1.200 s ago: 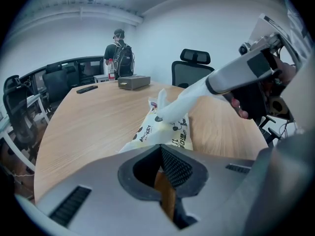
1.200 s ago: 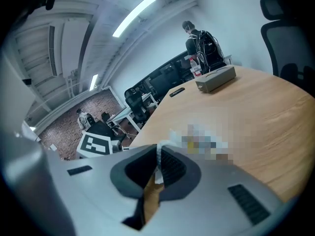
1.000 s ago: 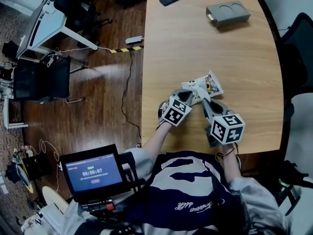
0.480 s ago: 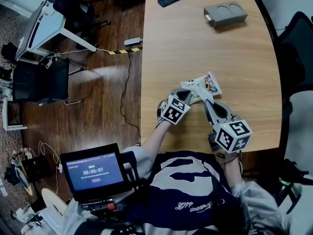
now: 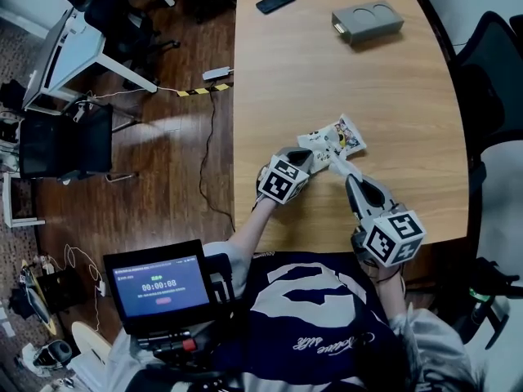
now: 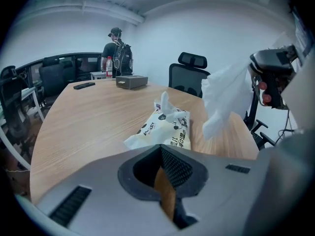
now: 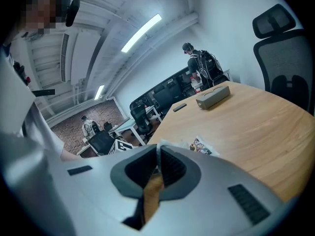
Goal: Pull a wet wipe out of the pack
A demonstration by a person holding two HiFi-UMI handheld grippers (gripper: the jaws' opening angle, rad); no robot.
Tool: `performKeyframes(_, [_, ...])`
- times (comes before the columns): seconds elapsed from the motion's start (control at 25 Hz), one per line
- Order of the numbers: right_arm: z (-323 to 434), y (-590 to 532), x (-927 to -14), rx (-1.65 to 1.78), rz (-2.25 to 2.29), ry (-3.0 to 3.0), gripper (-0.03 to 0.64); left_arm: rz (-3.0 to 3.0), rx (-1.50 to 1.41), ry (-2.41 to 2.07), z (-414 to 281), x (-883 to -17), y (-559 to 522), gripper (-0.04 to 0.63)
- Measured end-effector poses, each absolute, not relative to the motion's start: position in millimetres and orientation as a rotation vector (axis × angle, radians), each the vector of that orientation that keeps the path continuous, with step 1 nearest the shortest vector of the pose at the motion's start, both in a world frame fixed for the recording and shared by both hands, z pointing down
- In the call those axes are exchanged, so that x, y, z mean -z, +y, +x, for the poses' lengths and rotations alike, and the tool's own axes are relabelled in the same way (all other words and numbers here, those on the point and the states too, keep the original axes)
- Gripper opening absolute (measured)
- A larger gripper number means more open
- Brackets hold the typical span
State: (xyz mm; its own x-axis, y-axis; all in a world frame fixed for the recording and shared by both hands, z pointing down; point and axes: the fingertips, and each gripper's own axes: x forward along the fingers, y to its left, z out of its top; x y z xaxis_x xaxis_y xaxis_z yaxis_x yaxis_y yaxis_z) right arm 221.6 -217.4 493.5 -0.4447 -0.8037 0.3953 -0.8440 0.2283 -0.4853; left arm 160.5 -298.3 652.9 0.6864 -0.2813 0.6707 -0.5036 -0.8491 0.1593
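Observation:
The wet wipe pack [image 5: 337, 136] lies on the wooden table [image 5: 286, 72], white with cartoon print. My left gripper [image 5: 304, 155] is shut on the pack's near end, which runs in under the jaw tips [image 6: 160, 149]. My right gripper [image 5: 350, 178] is raised just right of it, shut on a white wet wipe [image 5: 337, 163]. In the left gripper view that wipe [image 6: 224, 100] hangs in the air, clear of the pack [image 6: 165, 127], and another wipe [image 6: 165, 102] pokes up from the opening. In the right gripper view a thin white edge sits between the shut jaws [image 7: 158, 151].
A black phone [image 5: 275, 2] and a grey box [image 5: 368, 21] lie at the table's far end. An office chair [image 5: 490, 64] stands to the right. A small monitor [image 5: 159, 288] sits at my chest. A person [image 6: 117, 53] stands far off beyond the table.
My right gripper has moved up and back toward me, drawing the wipe away from the pack. The left gripper and the pack have stayed in place.

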Motion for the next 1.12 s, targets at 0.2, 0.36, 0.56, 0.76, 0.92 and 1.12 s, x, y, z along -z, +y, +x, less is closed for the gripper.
performKeyframes(0.2, [213, -211, -497, -1.033, 1.647, -2.402, 0.0, 2.605, -0.832, -0.634, 145, -625, -286, 0.003])
performKeyframes(0.36, [201, -209, -498, -1.012, 1.7, -2.383, 0.0, 2.646, -0.695, -0.613, 129, -590, -272, 0.003])
performKeyframes(0.56, [163, -201, -462, -0.991, 1.808, -2.348, 0.0, 2.678, -0.541, -0.548, 81, -522, -250, 0.003])
performKeyframes(0.76, [131, -187, -472, -0.975, 1.897, -2.345, 0.0, 2.7, -0.434, -0.496, 43, -509, -227, 0.003])
performKeyframes(0.92, [111, -171, -486, -0.951, 1.972, -2.325, 0.0, 2.731, -0.404, -0.436, 22, -514, -210, 0.003])
performKeyframes(1.12, [73, -143, -494, -0.934, 2.067, -2.277, 0.0, 2.755, -0.381, -0.354, -14, -515, -189, 0.003])
